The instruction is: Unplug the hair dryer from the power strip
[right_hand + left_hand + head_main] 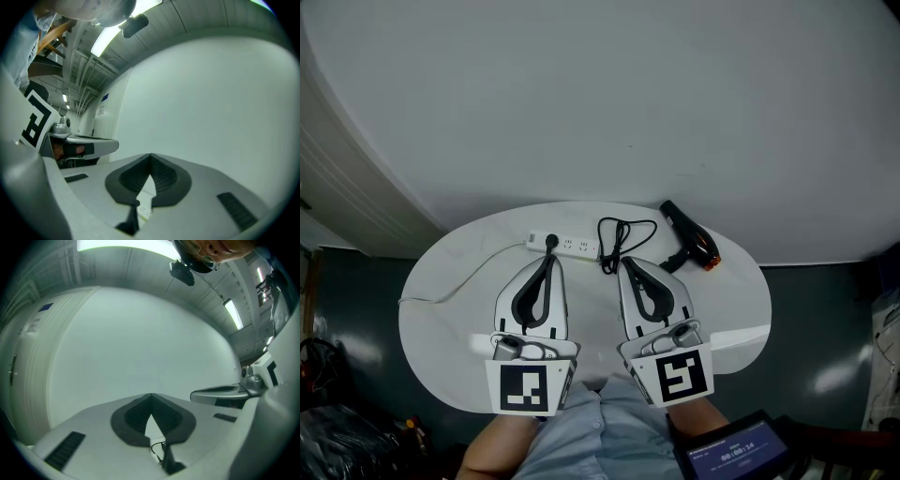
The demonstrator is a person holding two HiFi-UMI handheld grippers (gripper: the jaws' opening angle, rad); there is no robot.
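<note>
A white power strip [567, 247] lies at the far middle of the white oval table [450, 328]. To its right is the black hair dryer [692, 244] with an orange end, and its black cord [626, 232] lies coiled between them. The cord's dark plug end [607, 265] rests by the strip's right end and looks out of the sockets. My left gripper [549, 260] and right gripper [626, 266] hover side by side above the table, pointing forward, both shut and empty. Below the jaws, the cord [158, 449] shows in the left gripper view and the strip [145, 206] in the right gripper view.
The strip's white lead [459, 281] runs left to the table's edge. A large pale curved wall [600, 94] rises behind the table. A device with a lit screen [733, 456] sits at the lower right, dark clutter [337, 422] at the lower left.
</note>
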